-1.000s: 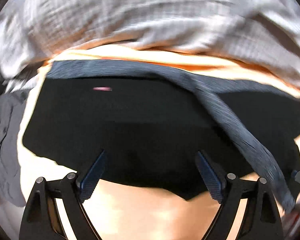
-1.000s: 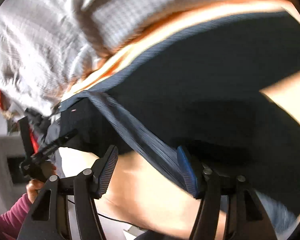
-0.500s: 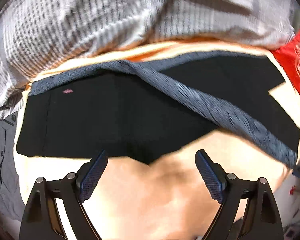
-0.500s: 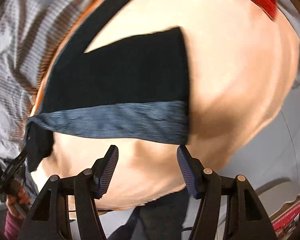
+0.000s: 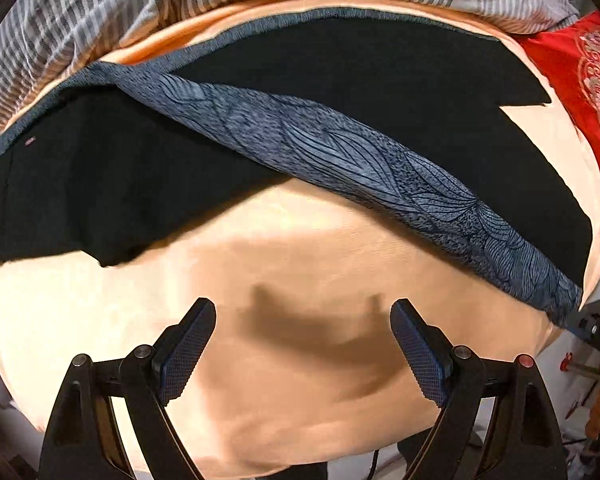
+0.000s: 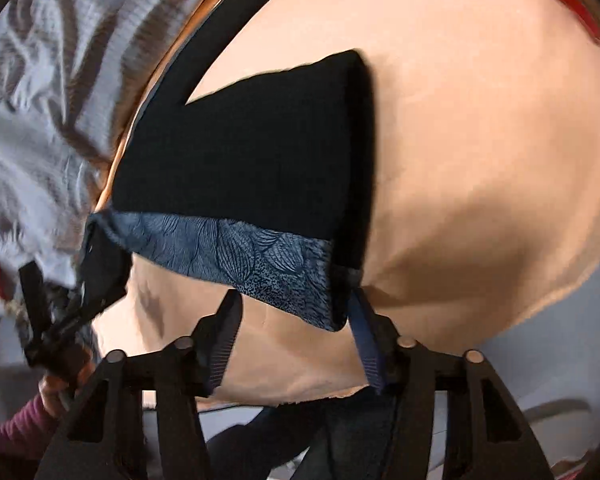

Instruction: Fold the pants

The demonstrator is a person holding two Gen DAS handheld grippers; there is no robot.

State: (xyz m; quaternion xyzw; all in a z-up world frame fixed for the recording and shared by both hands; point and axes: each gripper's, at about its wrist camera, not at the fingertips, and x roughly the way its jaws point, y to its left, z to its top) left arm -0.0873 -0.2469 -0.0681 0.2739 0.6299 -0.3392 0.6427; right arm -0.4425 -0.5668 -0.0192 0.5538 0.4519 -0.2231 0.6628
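- Since a second ago both tongs have slid off the black cloth toward the near side of the bed; the left tongs were over the pants then and now hang over bare peach sheet, and the right tongs have just been closing, with the hem corner of the patterned band between their fingers.
- At the far left of the right wrist view, the person's left hand in a maroon sleeve grips the other tool beside the pants' waist end.
- A grey striped blanket is bunched along the far edge of the bed, just behind the pants.
- The black pants lie flat across the far half of the sheet, waist to the left, legs running right.
- A blue leaf-patterned band crosses them on a slant from upper left to lower right, its lower edge bordering bare sheet.
- The left tongs stand wide apart with nothing between them; their shadow falls on the sheet just ahead.
- Open peach sheet fills the near half, free of cloth up to the pants' near edge.
- In the right wrist view the band's corner sits just inside the right-hand finger; whether the pads press on it I cannot tell.
- A red patterned cloth lies past the leg ends at the right edge.
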